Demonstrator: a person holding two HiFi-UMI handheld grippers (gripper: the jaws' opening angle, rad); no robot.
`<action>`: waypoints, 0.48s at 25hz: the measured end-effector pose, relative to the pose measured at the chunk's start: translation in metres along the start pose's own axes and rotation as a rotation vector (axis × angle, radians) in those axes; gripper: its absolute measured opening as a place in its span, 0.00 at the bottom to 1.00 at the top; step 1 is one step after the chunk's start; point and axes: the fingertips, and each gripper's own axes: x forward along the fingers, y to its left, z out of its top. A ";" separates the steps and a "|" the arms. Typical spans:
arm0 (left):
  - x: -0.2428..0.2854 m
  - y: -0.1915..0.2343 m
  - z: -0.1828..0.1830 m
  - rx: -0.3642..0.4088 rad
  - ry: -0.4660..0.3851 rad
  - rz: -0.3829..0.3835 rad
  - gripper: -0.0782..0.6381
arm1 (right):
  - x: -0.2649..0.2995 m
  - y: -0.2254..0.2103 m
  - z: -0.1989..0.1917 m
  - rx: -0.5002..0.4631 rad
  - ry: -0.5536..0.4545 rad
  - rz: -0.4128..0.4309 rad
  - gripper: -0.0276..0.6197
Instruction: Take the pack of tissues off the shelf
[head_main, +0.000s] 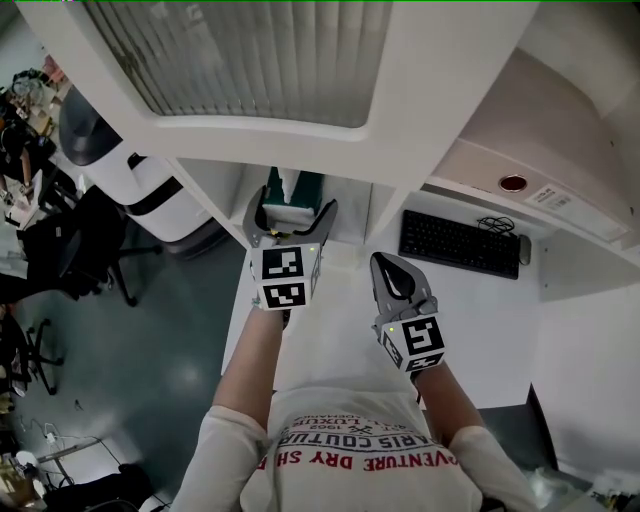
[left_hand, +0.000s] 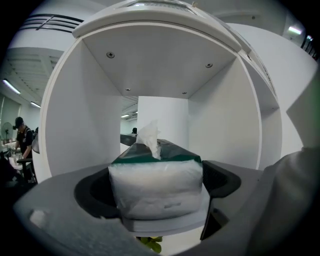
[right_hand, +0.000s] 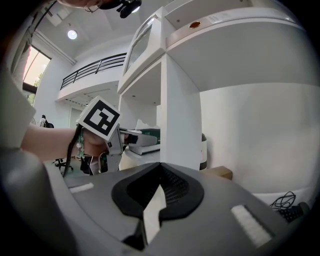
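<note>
In the head view, the left hand-held gripper (head_main: 296, 202) is reaching into an open compartment of the white shelf (head_main: 352, 215). Its jaws are standing wide, one on either side of the pack of tissues (head_main: 300, 184). The pack is sitting at the front of that compartment, green top facing up. The right hand-held gripper (head_main: 386, 262) is hovering over the white surface (head_main: 335, 320) just beside the left one, its jaws pressed together with nothing between them. A black keyboard (head_main: 458, 243) is lying on the surface farther to the right.

In the left gripper view, the pack of tissues (left_hand: 150, 192) is filling the space between the spread jaws of the left hand-held gripper (left_hand: 160, 176). The dark pads are flanking the clear wrapper without visibly squeezing it. A white tissue (left_hand: 150, 137) is sticking up from the green top. The pack is resting on the shelf (left_hand: 167, 224), with the white compartment walls rising around it.

In the right gripper view, the right hand-held gripper (right_hand: 159, 169) is showing its jaws meeting at the tips, holding nothing. Past them, the left hand-held gripper (right_hand: 125, 142) is pointing at the pack of tissues (right_hand: 148, 134), which is lying on the shelf (right_hand: 180, 115) just left of a white upright.
</note>
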 end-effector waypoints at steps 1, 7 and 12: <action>0.003 0.002 -0.002 0.011 0.005 0.021 0.82 | 0.000 -0.002 -0.001 0.001 0.001 -0.004 0.05; 0.005 0.006 -0.009 0.070 0.019 0.072 0.74 | -0.006 -0.011 -0.002 -0.001 0.005 -0.029 0.04; -0.005 0.000 -0.007 0.077 0.019 0.000 0.71 | -0.011 -0.006 -0.001 -0.008 0.003 -0.047 0.05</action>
